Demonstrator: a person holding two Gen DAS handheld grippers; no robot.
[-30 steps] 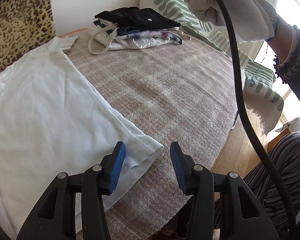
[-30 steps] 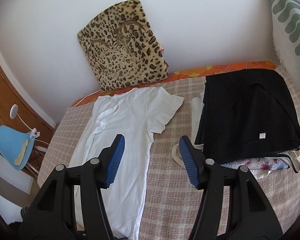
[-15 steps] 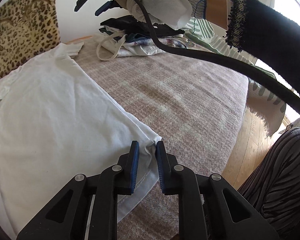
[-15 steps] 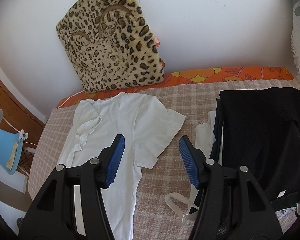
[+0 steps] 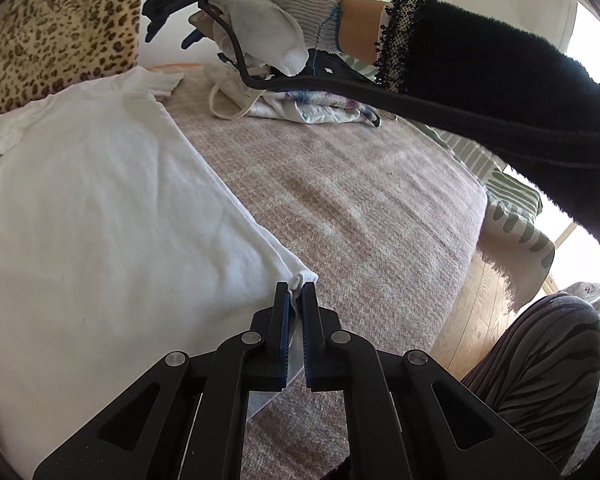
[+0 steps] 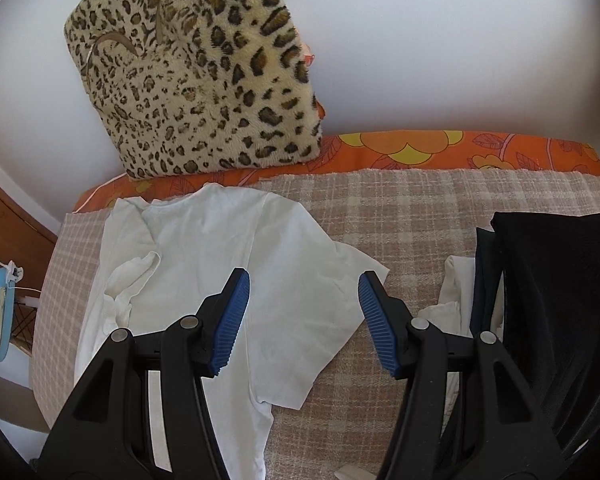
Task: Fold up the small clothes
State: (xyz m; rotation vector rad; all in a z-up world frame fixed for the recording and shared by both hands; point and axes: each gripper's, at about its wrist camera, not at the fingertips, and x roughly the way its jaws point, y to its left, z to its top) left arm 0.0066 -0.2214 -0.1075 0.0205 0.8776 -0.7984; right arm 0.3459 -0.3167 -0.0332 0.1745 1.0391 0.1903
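Observation:
A white T-shirt (image 5: pixel 92 208) lies flat on the checked bedspread (image 5: pixel 340 208). My left gripper (image 5: pixel 295 300) is shut on the shirt's bottom hem corner at the near edge. In the right wrist view the same shirt (image 6: pixel 236 264) shows its collar and a short sleeve (image 6: pixel 332 292). My right gripper (image 6: pixel 302 304) is open and empty, hovering over that sleeve and shoulder. The right gripper also shows in the left wrist view (image 5: pixel 172 28), held in a gloved hand above the shirt's far end.
A leopard-print cushion (image 6: pixel 196 76) leans on the wall behind the shirt. A stack of folded clothes with a black garment (image 6: pixel 560 300) on top lies to the right. A striped throw (image 5: pixel 516 216) hangs off the bed's edge over the wooden floor (image 5: pixel 472 320).
My left gripper closed on the shirt's hem corner. My right gripper moved forward and down toward the shirt's sleeve and shoulder, staying open.

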